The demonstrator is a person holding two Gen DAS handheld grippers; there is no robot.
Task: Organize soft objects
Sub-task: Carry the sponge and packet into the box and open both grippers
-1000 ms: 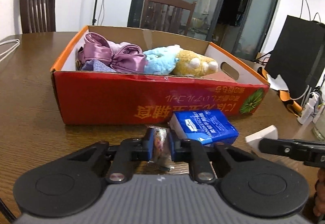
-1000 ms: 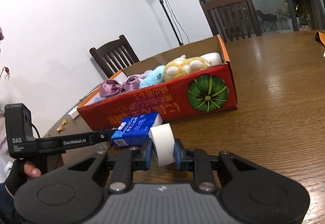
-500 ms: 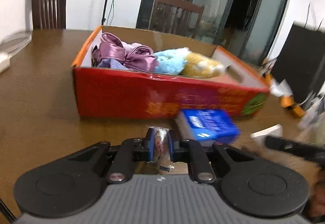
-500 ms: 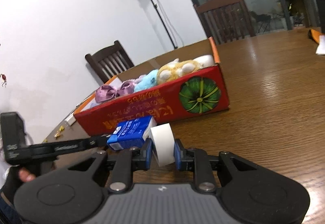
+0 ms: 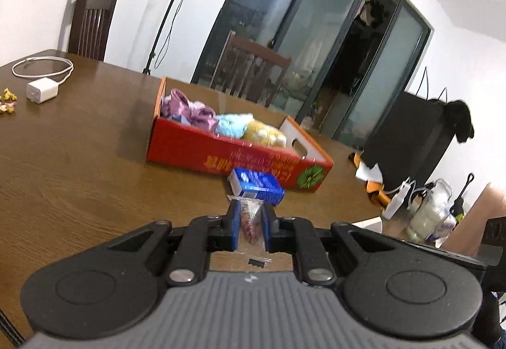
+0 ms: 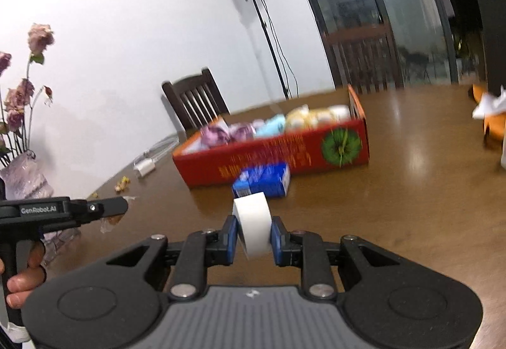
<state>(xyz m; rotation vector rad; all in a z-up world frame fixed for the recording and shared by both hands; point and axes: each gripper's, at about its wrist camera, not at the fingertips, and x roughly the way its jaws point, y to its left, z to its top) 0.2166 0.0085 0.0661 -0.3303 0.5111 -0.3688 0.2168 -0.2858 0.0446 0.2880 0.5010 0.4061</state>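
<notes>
My left gripper (image 5: 249,224) is shut on a small clear plastic packet (image 5: 249,219) with pink contents, held above the table. My right gripper (image 6: 253,230) is shut on a white roll (image 6: 253,222), also off the table. Beyond both, a red cardboard box (image 5: 227,159) (image 6: 284,159) lies on the wooden table, holding a purple satin bundle (image 5: 186,108), a light blue plush (image 5: 232,124) and a yellow plush (image 5: 265,133). A blue tissue pack (image 5: 256,187) (image 6: 264,181) rests in front of the box. In the right wrist view the left gripper (image 6: 123,208) shows at the left, the packet hanging from it.
A white charger with coiled cable (image 5: 41,89) and small yellow bits (image 5: 8,99) lie at the table's far left. Dark wooden chairs (image 5: 91,23) stand behind. A vase of dried flowers (image 6: 22,171) is at the left. A black bag (image 5: 417,152) and bottles (image 5: 433,209) crowd the right side.
Both grippers have drawn back and up from the box, each still holding its item; box and tissue pack look smaller and farther. More of the table's left side is in view.
</notes>
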